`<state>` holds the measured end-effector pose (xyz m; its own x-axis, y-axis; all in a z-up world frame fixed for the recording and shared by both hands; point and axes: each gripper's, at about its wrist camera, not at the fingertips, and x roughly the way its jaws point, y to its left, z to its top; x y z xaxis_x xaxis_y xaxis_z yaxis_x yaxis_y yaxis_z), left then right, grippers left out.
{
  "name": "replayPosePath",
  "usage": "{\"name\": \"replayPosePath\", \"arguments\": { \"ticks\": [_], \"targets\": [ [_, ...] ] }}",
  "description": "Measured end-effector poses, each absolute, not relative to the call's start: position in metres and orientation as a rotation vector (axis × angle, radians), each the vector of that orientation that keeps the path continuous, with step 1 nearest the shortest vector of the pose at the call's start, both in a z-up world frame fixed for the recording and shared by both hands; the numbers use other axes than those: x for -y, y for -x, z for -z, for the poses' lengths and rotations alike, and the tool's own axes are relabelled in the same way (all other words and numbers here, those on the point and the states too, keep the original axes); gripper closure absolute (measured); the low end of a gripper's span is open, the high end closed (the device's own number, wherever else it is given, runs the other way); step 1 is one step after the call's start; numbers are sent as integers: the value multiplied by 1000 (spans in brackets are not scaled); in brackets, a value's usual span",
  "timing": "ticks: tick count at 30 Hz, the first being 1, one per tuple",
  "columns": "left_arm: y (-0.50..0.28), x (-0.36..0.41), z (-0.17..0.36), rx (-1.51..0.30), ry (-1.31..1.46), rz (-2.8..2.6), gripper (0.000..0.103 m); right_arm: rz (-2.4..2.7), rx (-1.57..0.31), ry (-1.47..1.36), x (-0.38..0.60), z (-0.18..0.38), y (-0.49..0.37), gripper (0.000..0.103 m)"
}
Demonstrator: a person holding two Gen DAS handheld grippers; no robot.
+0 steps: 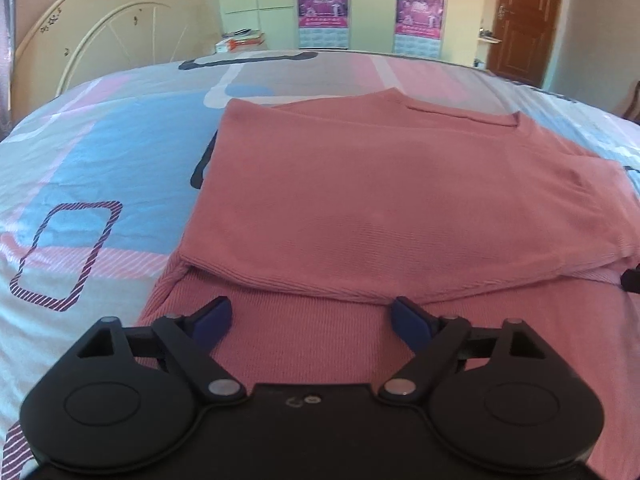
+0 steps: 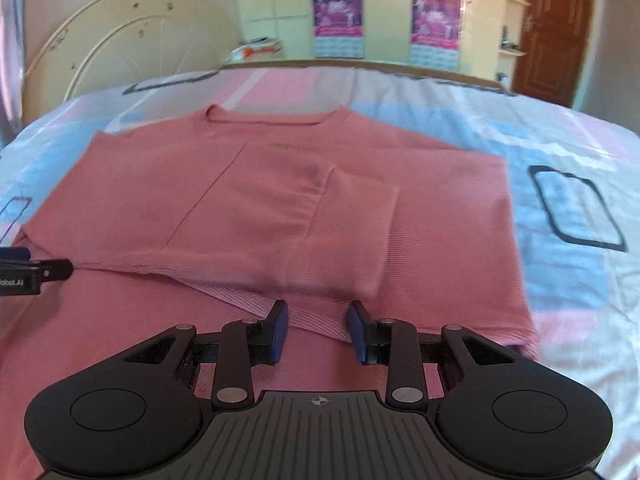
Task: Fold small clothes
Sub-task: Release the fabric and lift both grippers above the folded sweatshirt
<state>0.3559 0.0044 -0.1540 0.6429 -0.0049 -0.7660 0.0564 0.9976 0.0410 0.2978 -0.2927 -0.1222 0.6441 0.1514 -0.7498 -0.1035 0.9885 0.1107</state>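
Right wrist view: the pink sweater (image 2: pixel 256 200) lies flat on the patterned bedspread (image 2: pixel 560 140), collar at twelve o'clock, hem nearest the tongs, both sleeves folded in across its body. Its long axis runs from six to twelve. The right gripper (image 2: pixel 316 330) hovers at six o'clock over the ribbed cuff edge (image 2: pixel 312 322), jaws partly apart, nothing pinched. The left gripper (image 1: pixel 310 320) sits spread wide above the hem, empty. Both look equally near; I judge the hem goes up next.
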Motion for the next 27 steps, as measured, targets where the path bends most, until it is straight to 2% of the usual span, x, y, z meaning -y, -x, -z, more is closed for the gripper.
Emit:
{"name": "replayPosePath", "arguments": {
  "ticks": [8, 16, 20, 27],
  "targets": [
    [-332, 7, 145, -860, -62, 172, 19, -127, -814, -52, 248, 93, -260, 71],
    [-322, 20, 142, -854, -65, 253, 19, -123, -833, -24, 201, 95, -239, 70],
    [-319, 22, 150, -857, -116, 259, 19, -119, -850, 7, 184, 104, -239, 64],
    [-302, -15, 159, -867, -163, 223, 17, 29, -896, -7, 221, 122, -224, 63]
  ]
}}
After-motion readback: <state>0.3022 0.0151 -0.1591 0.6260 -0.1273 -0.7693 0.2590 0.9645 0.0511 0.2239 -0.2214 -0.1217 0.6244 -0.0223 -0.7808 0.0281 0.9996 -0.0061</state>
